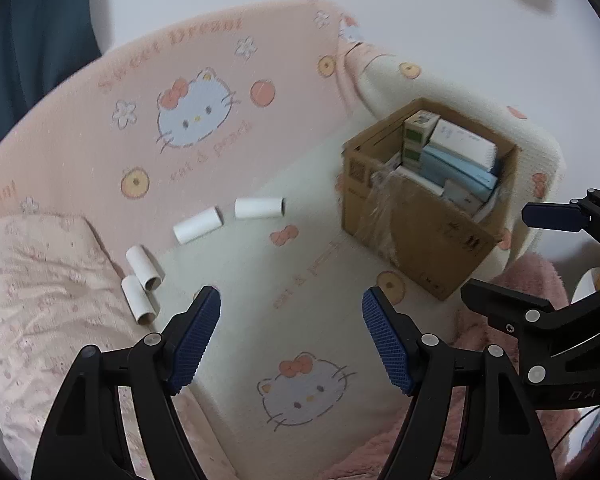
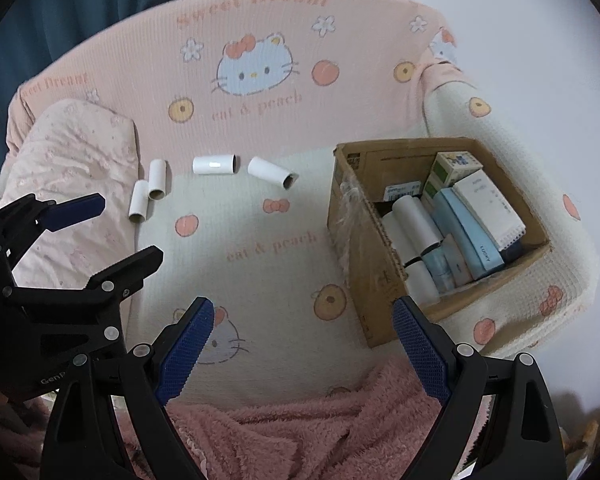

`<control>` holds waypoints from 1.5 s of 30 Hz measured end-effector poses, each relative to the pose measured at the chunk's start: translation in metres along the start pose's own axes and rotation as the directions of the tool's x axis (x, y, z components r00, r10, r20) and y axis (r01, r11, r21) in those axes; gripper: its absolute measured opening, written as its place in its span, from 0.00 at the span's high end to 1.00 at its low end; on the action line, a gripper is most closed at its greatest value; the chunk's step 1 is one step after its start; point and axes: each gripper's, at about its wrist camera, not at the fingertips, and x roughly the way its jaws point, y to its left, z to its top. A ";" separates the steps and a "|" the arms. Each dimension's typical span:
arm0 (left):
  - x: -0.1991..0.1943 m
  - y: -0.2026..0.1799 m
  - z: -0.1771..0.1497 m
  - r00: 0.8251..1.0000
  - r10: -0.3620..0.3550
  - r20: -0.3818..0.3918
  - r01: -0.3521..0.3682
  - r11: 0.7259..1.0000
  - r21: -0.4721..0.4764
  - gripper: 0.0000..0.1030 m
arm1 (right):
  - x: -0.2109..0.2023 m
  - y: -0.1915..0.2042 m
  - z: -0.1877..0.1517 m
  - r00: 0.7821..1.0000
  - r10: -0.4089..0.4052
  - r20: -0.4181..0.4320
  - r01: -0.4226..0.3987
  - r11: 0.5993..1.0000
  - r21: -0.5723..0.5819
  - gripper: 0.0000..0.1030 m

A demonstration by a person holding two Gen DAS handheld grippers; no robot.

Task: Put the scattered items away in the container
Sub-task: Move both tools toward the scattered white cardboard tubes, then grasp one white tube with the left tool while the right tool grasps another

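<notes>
Several white paper tubes lie on the sofa seat: two side by side next to the pillow (image 1: 140,286) (image 2: 148,194), and two further right (image 1: 198,225) (image 1: 259,207), seen in the right wrist view as one tube (image 2: 215,165) and another tube (image 2: 272,173). A cardboard box (image 1: 414,236) (image 2: 364,264) stands at the seat's right end and holds small boxes and white tubes. My left gripper (image 1: 292,336) is open and empty above the seat, short of the tubes. My right gripper (image 2: 304,352) is open and empty, in front of the box's left corner.
A floral pink pillow (image 1: 40,300) (image 2: 68,168) lies at the seat's left end. A fluffy pink blanket (image 2: 300,432) covers the front edge. The sofa back (image 2: 260,40) rises behind the tubes, the armrest (image 2: 540,184) beyond the box.
</notes>
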 end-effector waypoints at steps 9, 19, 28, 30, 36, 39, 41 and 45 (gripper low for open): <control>0.039 0.053 -0.020 0.996 0.031 -0.087 -0.039 0.995 -0.089 0.25 | 0.056 0.036 0.017 0.998 0.050 -0.025 -0.052 0.995 -0.090 0.12; 0.071 0.104 -0.039 0.992 0.069 -0.105 -0.090 0.974 -0.209 0.25 | 0.097 0.070 0.047 0.993 0.107 0.047 -0.098 0.982 -0.164 0.12; 0.102 0.153 -0.036 1.000 -0.016 -0.013 0.010 0.925 -0.381 0.25 | 0.142 0.079 0.069 0.957 0.240 0.166 -0.215 0.964 -0.156 0.12; 0.114 0.159 -0.032 1.000 -0.016 -0.007 0.012 0.921 -0.388 0.25 | 0.160 0.080 0.071 0.965 0.200 0.171 -0.171 0.970 -0.171 0.12; 0.165 0.167 -0.012 0.991 0.113 -0.065 -0.125 0.966 -0.224 0.25 | 0.215 0.067 0.075 0.983 0.071 0.169 -0.033 0.975 -0.222 0.12; 0.187 0.173 0.002 0.994 0.085 -0.072 -0.095 0.984 -0.152 0.25 | 0.237 0.062 0.084 0.989 0.077 0.130 -0.043 0.967 -0.250 0.12; 0.206 0.180 0.011 0.993 0.078 -0.093 -0.087 0.991 -0.105 0.25 | 0.249 0.060 0.089 0.990 0.079 0.116 -0.045 0.963 -0.266 0.12; 0.246 0.175 0.022 0.966 0.207 -0.154 -0.186 0.972 0.145 0.25 | 0.279 0.060 0.103 0.996 0.052 0.067 -0.032 0.961 -0.276 0.12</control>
